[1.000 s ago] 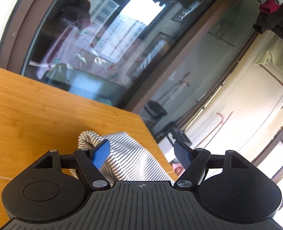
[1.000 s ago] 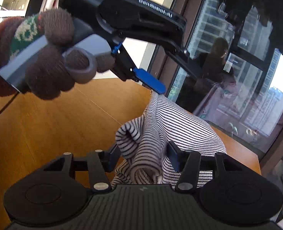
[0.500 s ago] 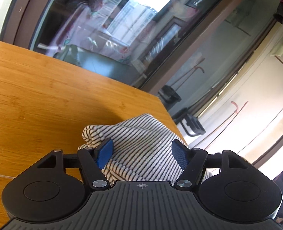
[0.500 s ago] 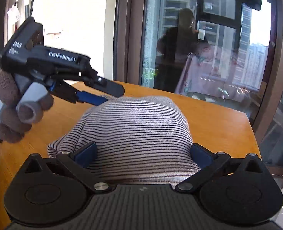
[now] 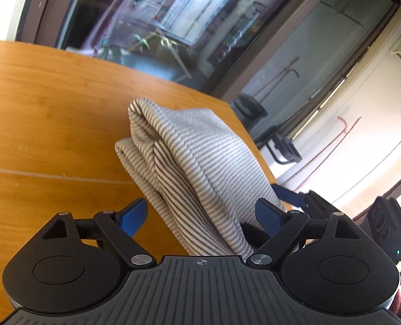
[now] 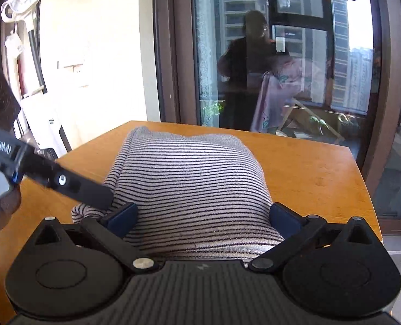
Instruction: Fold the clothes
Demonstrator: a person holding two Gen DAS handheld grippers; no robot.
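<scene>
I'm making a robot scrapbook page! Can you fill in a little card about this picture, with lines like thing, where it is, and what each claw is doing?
thing: striped garment, grey-white with thin dark stripes
shape: folded into a thick bundle
where: on the wooden table, near its corner by the window
left claw: open, its fingers on either side of the bundle's near end
right claw: open wide, its fingers beside the bundle
holding: neither claw looks clamped on the cloth

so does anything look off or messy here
Nothing damaged or spilled. The striped garment is a lumpy bundle on the table, near its corner, not a flat fold.
</scene>
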